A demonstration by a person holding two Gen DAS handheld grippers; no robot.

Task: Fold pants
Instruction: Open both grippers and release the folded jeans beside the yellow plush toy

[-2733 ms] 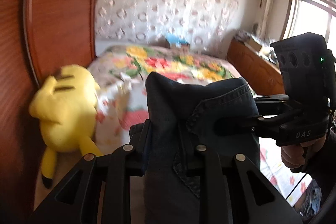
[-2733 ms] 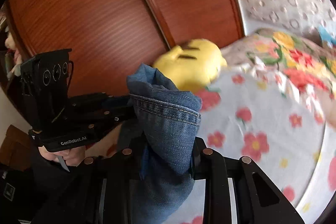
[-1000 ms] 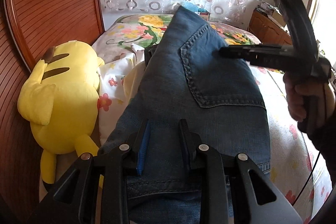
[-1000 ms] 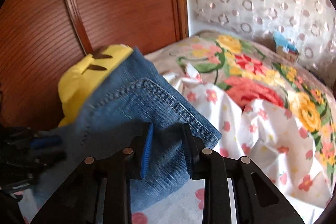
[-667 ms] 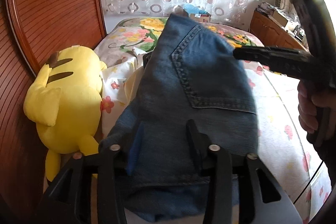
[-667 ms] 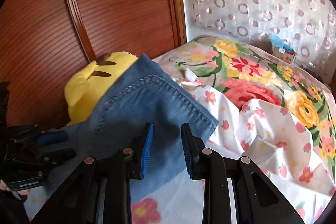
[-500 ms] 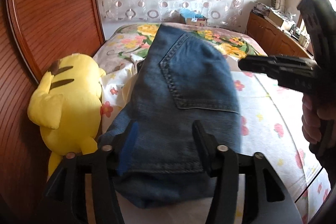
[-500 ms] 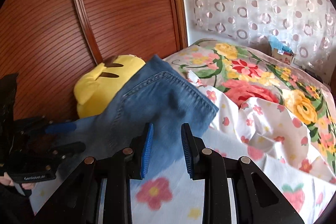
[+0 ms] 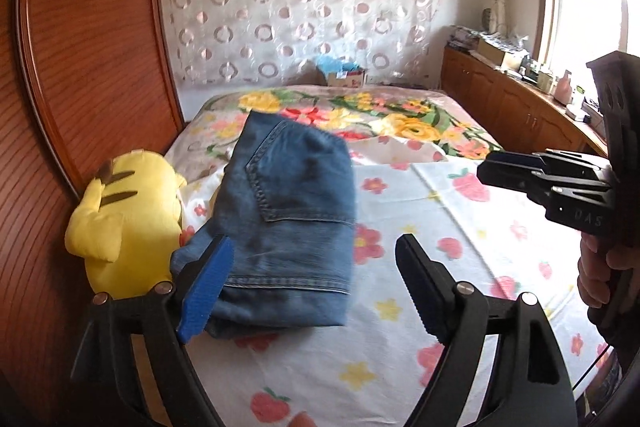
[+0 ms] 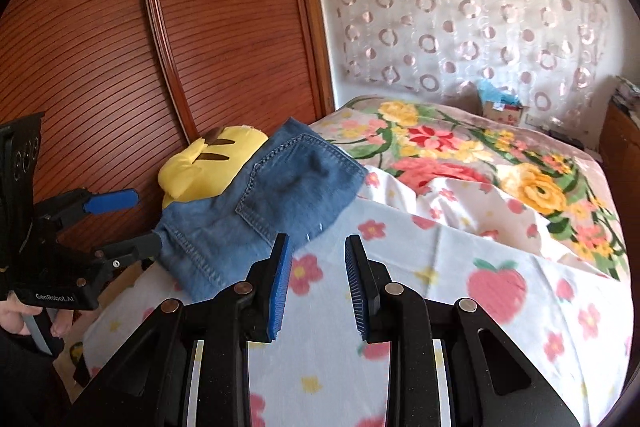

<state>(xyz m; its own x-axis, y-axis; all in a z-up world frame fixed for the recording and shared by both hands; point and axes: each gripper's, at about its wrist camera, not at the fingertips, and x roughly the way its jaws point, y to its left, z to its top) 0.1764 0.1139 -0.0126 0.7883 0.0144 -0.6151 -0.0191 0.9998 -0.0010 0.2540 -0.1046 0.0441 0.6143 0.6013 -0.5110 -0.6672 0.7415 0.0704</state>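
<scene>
Both grippers have let go and drawn back — the folded blue denim pants (image 9: 288, 223) now lie on the flower-print bedsheet (image 9: 420, 307) beside the yellow plush toy (image 9: 128, 219). Left gripper (image 9: 312, 287) jaws are opening wide, empty; right gripper (image 10: 314, 287) jaws narrowly parted, empty — folding looks finished.

- Blue denim pants (image 9: 292, 211) with pale stitching.
- Yellow plush toy (image 9: 128, 223), brown stripes.
- White bed sheet (image 9: 420, 307) printed with pink flowers and strawberries.
- Reddish-brown wardrobe (image 10: 180, 39).
</scene>
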